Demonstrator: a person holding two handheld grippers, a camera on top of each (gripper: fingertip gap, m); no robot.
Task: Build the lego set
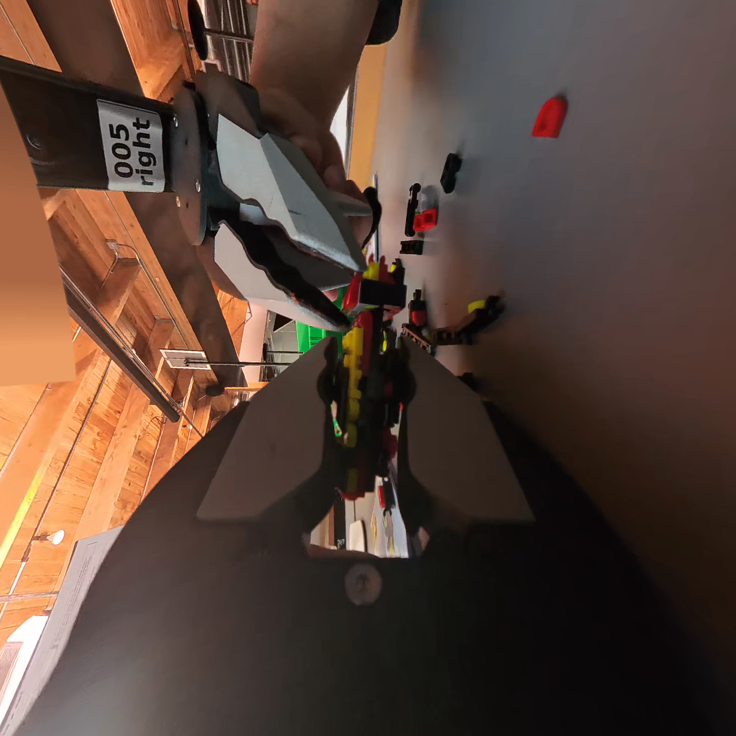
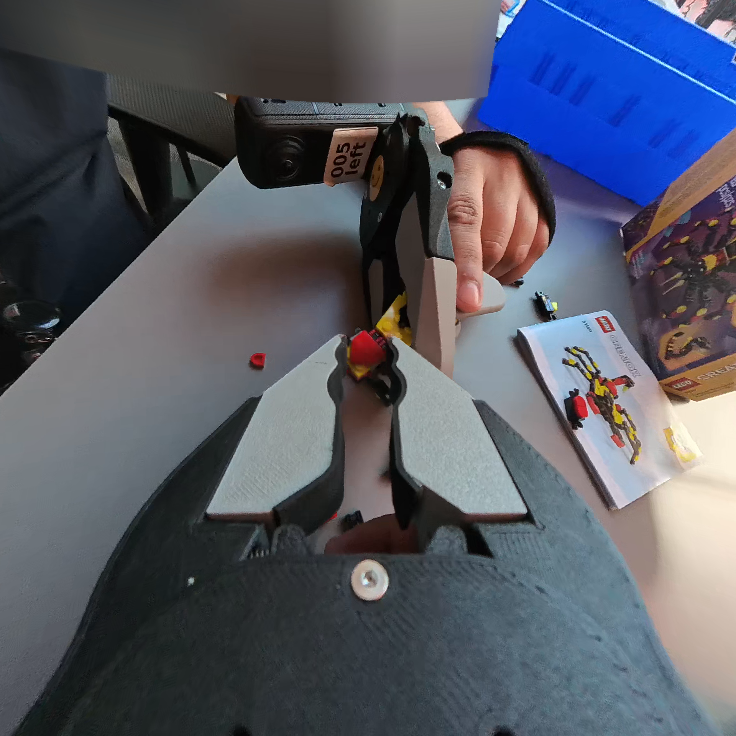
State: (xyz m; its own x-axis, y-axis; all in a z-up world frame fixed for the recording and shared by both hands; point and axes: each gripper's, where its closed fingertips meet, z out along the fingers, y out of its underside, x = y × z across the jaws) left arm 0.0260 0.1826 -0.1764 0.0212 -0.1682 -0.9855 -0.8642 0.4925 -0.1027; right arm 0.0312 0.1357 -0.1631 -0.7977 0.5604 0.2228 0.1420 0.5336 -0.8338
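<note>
Two hand-held grippers, both pinching one red, yellow and black brick model (image 2: 364, 356) just above the grey desk (image 2: 199, 278).

- Left gripper (image 1: 368, 350): jaws closed on the model's long body, yellow studs against one pad, black and red parts against the other. In the right wrist view it stands upright at 12 o'clock, held by a hand (image 2: 498, 223) in a black wrist strap.
- Right gripper (image 2: 365, 346): jaws nipping the model's end at the fingertips, a red sloped brick between the pads.
- Loose red piece (image 2: 257, 359): on the desk at 9 o'clock of the right gripper, well apart.
- Small black and yellow piece (image 2: 545, 304): on the desk at 2 o'clock.
- Instruction booklet (image 2: 597, 406): flat on the desk at 3 o'clock.
- Cardboard box (image 2: 693, 286): beyond the booklet, printed front.
- Blue bin (image 2: 605, 91): at 1 o'clock, far edge of the desk.
- Further loose pieces, red (image 1: 549, 117) and black (image 1: 451, 172), show on the desk in the left wrist view.
</note>
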